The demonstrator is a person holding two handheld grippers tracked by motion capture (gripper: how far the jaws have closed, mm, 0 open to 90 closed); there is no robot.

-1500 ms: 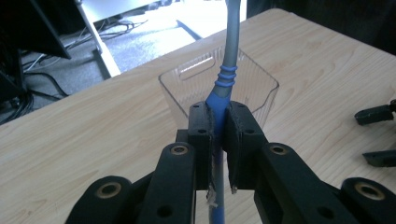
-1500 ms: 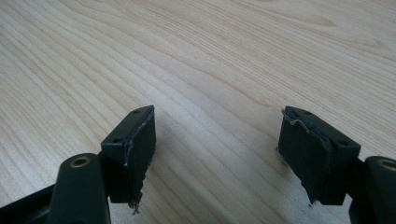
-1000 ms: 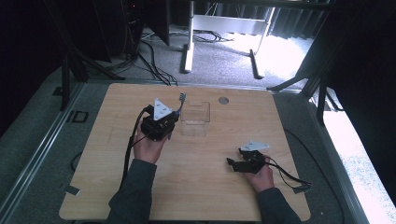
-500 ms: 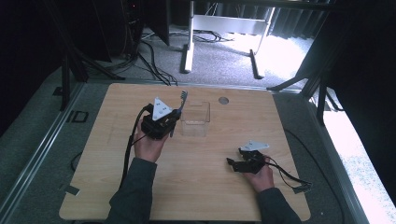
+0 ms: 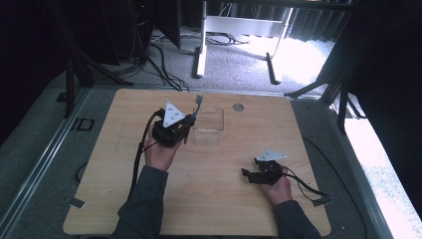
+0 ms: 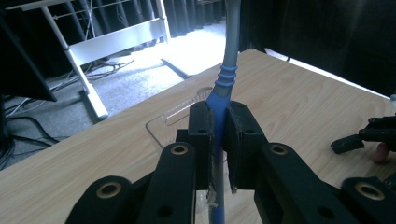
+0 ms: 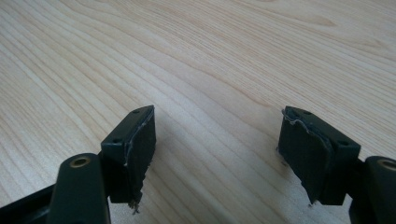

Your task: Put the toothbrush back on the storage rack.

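Note:
A blue and grey toothbrush (image 6: pixel 224 84) stands up between the pads of my left gripper (image 6: pixel 218 135), which is shut on its blue handle. From above, the toothbrush (image 5: pixel 195 107) points away from the person, its head up over the table, with the left gripper (image 5: pixel 185 130) just left of a clear plastic tray (image 5: pixel 209 127). That clear tray (image 6: pixel 168 122) lies on the wood right behind the jaws. My right gripper (image 5: pixel 247 173) rests low near the table's front right, and its jaws (image 7: pixel 217 149) stand wide apart over bare wood with nothing between them.
The wooden table (image 5: pixel 124 149) has a round grommet (image 5: pixel 238 107) near its far edge. A white frame (image 5: pixel 239 25) and cables (image 5: pixel 159 55) lie on the floor beyond. Cables trail from both grippers across the table.

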